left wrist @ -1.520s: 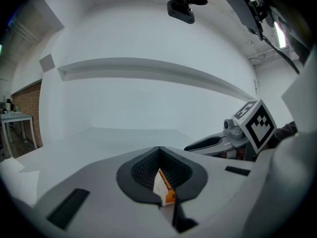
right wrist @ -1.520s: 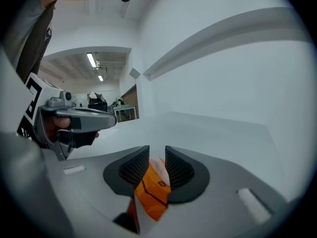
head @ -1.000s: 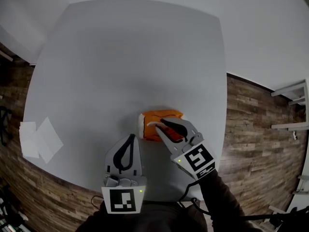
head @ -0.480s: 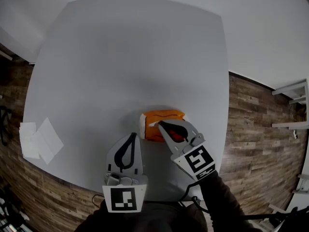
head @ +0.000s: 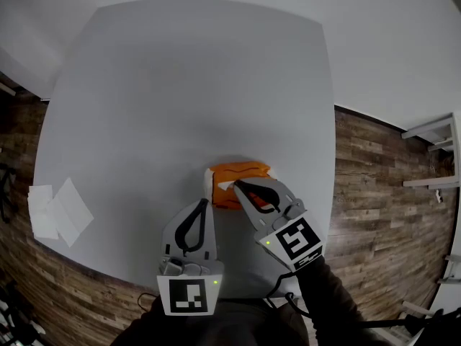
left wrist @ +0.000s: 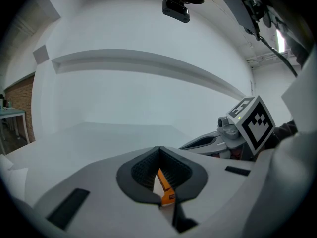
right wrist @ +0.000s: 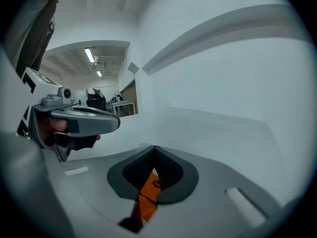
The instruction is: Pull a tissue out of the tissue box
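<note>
Orange tissue box (head: pixel 248 171) on the table (head: pixel 180 85), close to the near edge and right of its middle. Right tongs (head: pixel 235 184) over the box top, tips closed together on a white tuft of tissue (head: pixel 225 185). Left tongs (head: pixel 204 203) just beside the box, on its side toward the table's near left corner, tips pressed together, nothing between them. Loose white sheets (head: pixel 61 209) well apart, by the table's left edge.

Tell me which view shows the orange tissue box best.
The head view: the orange tissue box sits on the white table, partly under the right gripper, shut on its white tissue. Both gripper views show only an orange sliver behind closed jaws.
</note>
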A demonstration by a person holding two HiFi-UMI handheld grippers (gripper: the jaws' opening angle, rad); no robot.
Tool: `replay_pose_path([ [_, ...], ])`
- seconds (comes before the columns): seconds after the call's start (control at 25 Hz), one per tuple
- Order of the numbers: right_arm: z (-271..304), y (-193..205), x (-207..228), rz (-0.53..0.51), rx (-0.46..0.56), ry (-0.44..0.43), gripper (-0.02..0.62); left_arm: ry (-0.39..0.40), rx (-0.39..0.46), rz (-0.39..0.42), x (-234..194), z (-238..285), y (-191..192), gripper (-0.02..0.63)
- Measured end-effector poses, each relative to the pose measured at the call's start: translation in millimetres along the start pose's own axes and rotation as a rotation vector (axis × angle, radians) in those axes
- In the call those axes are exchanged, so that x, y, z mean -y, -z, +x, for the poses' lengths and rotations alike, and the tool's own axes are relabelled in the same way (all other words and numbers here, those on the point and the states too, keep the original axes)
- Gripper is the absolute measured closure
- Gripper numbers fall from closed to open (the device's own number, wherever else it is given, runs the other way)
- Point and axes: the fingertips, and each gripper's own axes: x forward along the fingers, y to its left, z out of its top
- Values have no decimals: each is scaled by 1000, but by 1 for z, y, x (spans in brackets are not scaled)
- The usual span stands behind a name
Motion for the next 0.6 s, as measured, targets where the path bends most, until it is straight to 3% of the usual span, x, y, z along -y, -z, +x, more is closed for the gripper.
replay_pose_path([
  [0.6, -17, -23, -5, -10, 59, 5, 594, 2, 18, 6, 10, -7, -8, 606],
])
